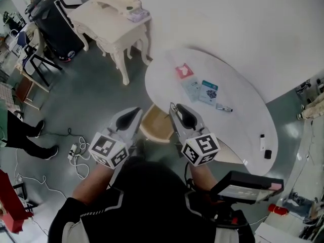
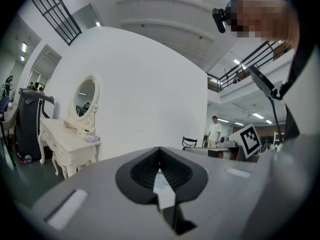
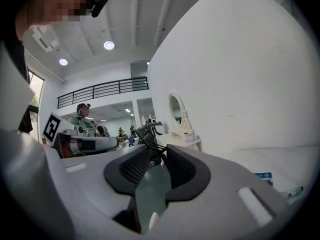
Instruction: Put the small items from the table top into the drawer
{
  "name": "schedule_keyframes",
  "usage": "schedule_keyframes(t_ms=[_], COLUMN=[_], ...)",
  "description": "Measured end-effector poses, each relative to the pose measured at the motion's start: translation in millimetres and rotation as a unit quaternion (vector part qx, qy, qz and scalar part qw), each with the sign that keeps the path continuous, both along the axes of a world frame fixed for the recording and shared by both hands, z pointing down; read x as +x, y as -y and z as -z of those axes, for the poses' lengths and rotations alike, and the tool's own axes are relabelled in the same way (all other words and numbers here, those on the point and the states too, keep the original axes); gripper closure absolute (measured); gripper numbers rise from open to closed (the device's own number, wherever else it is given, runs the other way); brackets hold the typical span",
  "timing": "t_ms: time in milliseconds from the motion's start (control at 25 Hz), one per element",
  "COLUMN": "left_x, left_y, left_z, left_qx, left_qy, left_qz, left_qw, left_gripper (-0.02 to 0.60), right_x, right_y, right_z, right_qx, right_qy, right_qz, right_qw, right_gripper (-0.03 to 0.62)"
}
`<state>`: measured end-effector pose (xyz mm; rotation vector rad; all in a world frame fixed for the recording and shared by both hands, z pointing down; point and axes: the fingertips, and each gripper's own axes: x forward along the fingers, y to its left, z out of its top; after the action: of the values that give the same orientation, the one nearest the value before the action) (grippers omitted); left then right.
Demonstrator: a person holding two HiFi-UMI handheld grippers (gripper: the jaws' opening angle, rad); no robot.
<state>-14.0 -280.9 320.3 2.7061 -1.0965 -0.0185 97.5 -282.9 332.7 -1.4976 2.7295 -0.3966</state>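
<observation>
A white oval table [image 1: 238,75] carries small items: a red packet [image 1: 185,71], two blue-and-white packets [image 1: 201,90], a pen [image 1: 224,108], and near its right end a small white piece [image 1: 261,142] and a black one [image 1: 268,154]. A tan drawer [image 1: 152,128] stands pulled out under the table's near edge. My left gripper [image 1: 135,111] [image 2: 160,151] hangs just left of the drawer, its pads meeting at the tips with nothing held. My right gripper [image 1: 174,108] [image 3: 159,156] is over the drawer's right side at the table edge, open and empty.
An ornate white dressing table [image 1: 114,22] with a mirror [image 2: 86,96] stands at the back left, beside a black machine [image 1: 50,24]. Cables and a power strip [image 1: 76,151] lie on the floor. A person's legs [image 1: 25,130] are at the left. A black device [image 1: 248,186] is at the lower right.
</observation>
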Motion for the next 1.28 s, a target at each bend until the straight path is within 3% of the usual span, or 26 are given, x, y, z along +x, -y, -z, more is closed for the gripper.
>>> schedule_keyframes(t_ms=[480, 1280], left_x=[-15, -38], left_y=[14, 36], left_z=[-30, -133], left_qx=[-0.011, -0.104], left_qy=[0.001, 0.012], left_qz=[0.009, 0.026], left_qw=[0.9999, 0.9942], left_gripper=[0.58, 0.58], right_x=[-24, -50], right_y=[12, 23], right_z=[-29, -169], right_qx=[-0.024, -0.103], right_qy=[-0.024, -0.083], right_qz=[0.028, 0.088], right_qw=[0.999, 0.987], right_gripper=[0.49, 0.49])
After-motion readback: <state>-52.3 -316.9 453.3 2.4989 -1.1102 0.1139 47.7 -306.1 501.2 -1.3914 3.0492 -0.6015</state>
